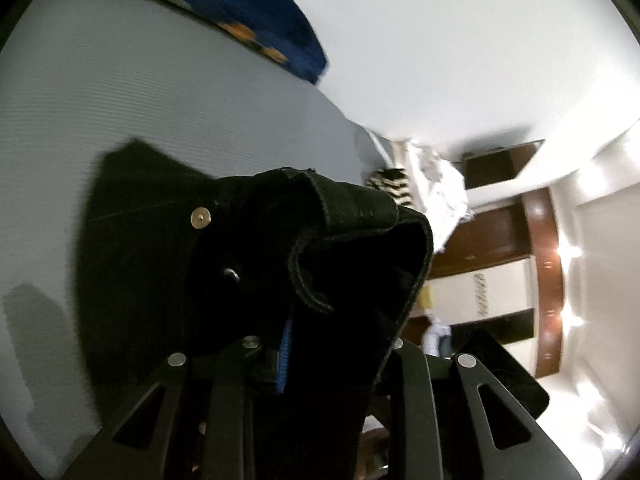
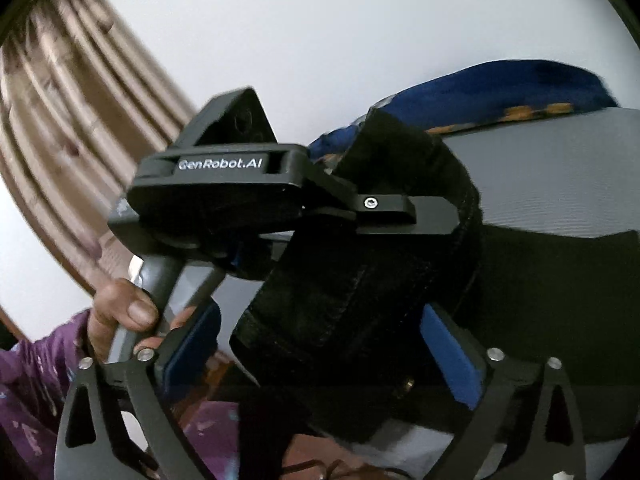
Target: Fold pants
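The black denim pants (image 1: 328, 264) are hanging lifted above the pale grey bed (image 1: 160, 112), their waistband bunching between both tools. The left gripper (image 1: 320, 360) is pinching the waistband between its fingers. The right gripper (image 2: 320, 344) is keeping its blue-padded fingers (image 2: 452, 356) spread around the fabric. A blue patterned cloth (image 2: 500, 92) is lying far across the bed.

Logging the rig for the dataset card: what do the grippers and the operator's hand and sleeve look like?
Both grippers are matte black with triangular cutouts and silver screws. The right gripper has blue finger pads. The left gripper bears white "GenRobot.AI" lettering and a grey handle. The bare hand wears a purple patterned sleeve.
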Demonstrator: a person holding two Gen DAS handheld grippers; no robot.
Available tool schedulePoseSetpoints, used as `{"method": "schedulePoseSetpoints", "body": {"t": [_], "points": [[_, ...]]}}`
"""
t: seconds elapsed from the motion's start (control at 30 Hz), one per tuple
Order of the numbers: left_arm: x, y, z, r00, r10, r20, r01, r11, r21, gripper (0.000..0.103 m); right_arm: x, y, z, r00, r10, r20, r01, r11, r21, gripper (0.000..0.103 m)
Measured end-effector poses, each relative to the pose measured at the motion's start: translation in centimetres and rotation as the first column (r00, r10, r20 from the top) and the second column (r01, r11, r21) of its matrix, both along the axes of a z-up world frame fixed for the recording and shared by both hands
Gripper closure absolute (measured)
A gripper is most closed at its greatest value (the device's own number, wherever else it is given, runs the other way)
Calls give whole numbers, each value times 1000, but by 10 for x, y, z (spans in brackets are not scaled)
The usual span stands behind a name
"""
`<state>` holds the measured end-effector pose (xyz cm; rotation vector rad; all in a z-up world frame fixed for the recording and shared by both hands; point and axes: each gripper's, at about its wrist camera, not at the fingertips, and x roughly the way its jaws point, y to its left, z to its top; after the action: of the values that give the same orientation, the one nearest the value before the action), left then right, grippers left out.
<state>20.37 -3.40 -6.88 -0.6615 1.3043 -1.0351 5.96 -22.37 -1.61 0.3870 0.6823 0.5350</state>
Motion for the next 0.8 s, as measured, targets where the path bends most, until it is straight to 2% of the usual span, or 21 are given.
{"method": "schedulePoseSetpoints", "body": {"t": [0.07, 0.13, 0.23, 0.27, 0.33, 0.4, 0.47, 0.5, 0.57, 0.6, 0.63, 0.7, 0.8], "points": [[1, -33, -9, 999, -49, 9, 49, 999, -14, 72, -1, -36, -8, 999, -46, -18, 46, 999, 11, 2], [1, -73, -22, 992, -122, 40, 122, 993, 5, 58, 3, -72, -26, 994, -86, -71, 91, 993, 71, 2], [4, -103, -47, 984, -176, 2, 176, 983, -49, 57, 11, -114, -60, 970, -158, -187, 189, 969, 159, 2], [7, -105, -50, 986, -164, 0, 164, 985, -53, 57, 14, -128, -75, 956, -171, -240, 220, 955, 198, 2], [11, -99, -52, 991, -130, -15, 128, 987, -97, 56, 14, -148, -97, 940, -178, -291, 260, 927, 272, 4], [12, -84, -47, 996, -90, 3, 90, 989, -113, 51, 13, -151, -100, 944, -171, -281, 252, 925, 283, 6], [12, -65, -41, 998, -52, 39, 55, 996, -69, 46, 16, -145, -97, 954, -163, -252, 231, 935, 268, 6], [10, -55, -38, 997, -42, 58, 45, 998, -46, 45, 18, -143, -96, 957, -161, -241, 225, 937, 266, 9], [6, -33, -36, 994, -10, 108, 8, 1000, 21, 43, 26, -132, -95, 953, -172, -249, 223, 955, 195, 43], [2, -22, -36, 991, 7, 131, -14, 998, 55, 40, 30, -137, -100, 945, -185, -270, 231, 961, 152, 70], [-4, -8, -40, 987, 28, 157, -45, 994, 100, 39, 35, -142, -104, 935, -192, -298, 243, 959, 146, 78], [-8, 8, -49, 984, 62, 168, -88, 985, 151, 39, 37, -154, -110, 926, -193, -325, 263, 947, 186, 83], [-15, 26, -65, 984, 103, 142, -123, 982, 143, 39, 40, -165, -111, 922, -193, -335, 271, 941, 204, 86]]}}
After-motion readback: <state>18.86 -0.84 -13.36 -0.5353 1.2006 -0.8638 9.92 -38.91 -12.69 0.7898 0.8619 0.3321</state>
